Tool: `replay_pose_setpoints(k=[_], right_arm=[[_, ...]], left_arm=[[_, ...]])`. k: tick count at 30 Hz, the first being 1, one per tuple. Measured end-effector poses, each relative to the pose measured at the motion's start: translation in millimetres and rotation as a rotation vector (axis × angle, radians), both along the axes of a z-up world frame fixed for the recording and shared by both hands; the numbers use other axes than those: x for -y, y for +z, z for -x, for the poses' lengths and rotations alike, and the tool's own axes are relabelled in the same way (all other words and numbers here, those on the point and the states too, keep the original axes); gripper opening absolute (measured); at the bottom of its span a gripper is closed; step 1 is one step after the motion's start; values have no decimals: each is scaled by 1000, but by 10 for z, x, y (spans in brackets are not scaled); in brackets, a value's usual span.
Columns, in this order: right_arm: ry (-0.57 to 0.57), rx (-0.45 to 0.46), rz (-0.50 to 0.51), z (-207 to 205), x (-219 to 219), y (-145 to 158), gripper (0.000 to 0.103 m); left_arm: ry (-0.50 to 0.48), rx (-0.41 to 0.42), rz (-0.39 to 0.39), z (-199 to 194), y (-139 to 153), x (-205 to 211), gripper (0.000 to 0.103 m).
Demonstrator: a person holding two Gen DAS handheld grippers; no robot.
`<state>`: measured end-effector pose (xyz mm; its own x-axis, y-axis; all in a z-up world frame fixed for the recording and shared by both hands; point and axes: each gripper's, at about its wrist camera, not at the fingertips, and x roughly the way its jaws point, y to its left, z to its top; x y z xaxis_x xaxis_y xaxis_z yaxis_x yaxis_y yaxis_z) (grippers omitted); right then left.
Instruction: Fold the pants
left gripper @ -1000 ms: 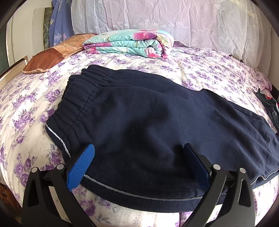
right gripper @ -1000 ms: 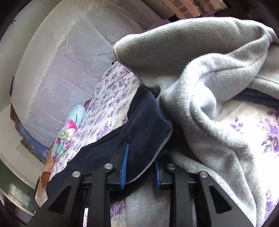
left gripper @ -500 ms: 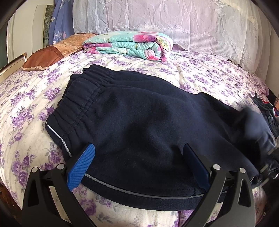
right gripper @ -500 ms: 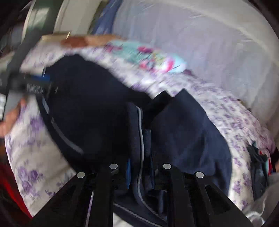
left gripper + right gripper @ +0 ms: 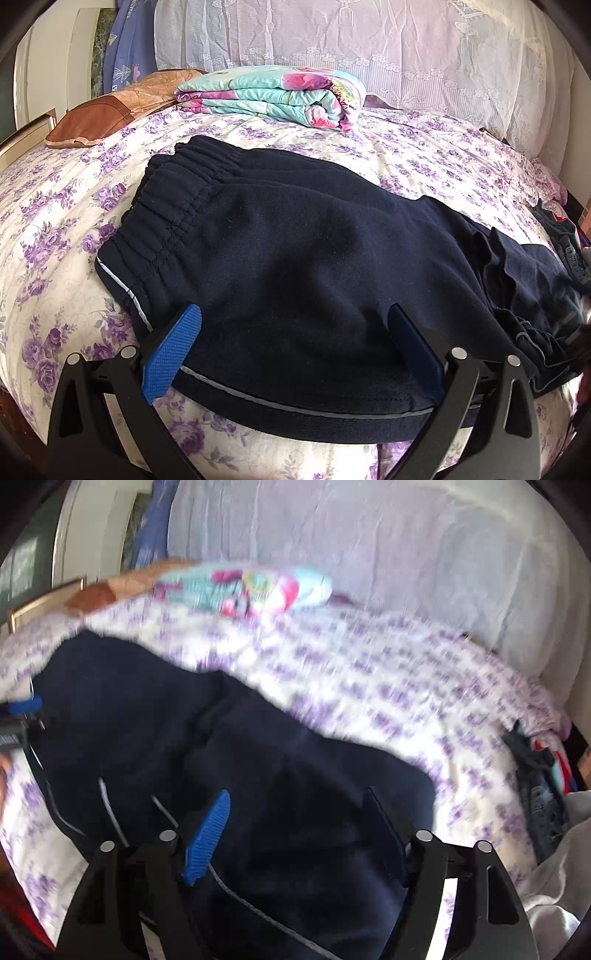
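The navy pants lie flat across the purple-flowered bedspread, elastic waistband toward the left of my left camera, a thin grey piping line along the near edge. At the right side of that view the leg end sits doubled back on top of the rest in a loose, rumpled heap; from my right camera the same dark cloth fills the lower half of the picture, though it is blurred and I can only roughly make out the fold lines.

My left gripper hangs over the near edge of the pants with its blue pads spread wide, one on either side of a broad stretch of fabric, pressing on nothing. My right gripper has just been opening: its jaws now stand well apart above the folded-over cloth, with fabric beneath and between them but no pad pinching it.

Behind the pants, a folded teal-and-pink floral blanket rests near the head of the bed, beside a brown pillow. A pale lace-covered headboard rises behind both. A small pile of other clothes sits at the bed's far right edge.
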<state>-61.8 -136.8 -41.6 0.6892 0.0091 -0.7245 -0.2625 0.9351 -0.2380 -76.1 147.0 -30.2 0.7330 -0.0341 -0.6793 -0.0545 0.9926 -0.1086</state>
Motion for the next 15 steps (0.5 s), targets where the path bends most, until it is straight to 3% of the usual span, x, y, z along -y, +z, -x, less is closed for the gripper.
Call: replay_pose_setpoints(k=[2, 5, 7, 10, 12, 15], right_arm=[[-11, -2, -55, 41, 80, 57, 83], [-31, 38, -226, 137, 288, 302, 85], [-41, 78, -307, 133, 356, 458, 98], [-40, 39, -265, -69, 292, 375, 100], [-30, -85, -145, -244, 159, 78, 100], [-25, -21, -132, -162, 141, 53, 100]], left_arm=[[2, -5, -12, -13, -4, 12, 98], [9, -14, -37, -32, -7, 54, 98], [15, -20, -60, -40, -13, 82, 99], [28, -27, -85, -50, -20, 113, 99], [35, -29, -101, -52, -22, 135, 99], [45, -30, -123, -52, -31, 164, 99]])
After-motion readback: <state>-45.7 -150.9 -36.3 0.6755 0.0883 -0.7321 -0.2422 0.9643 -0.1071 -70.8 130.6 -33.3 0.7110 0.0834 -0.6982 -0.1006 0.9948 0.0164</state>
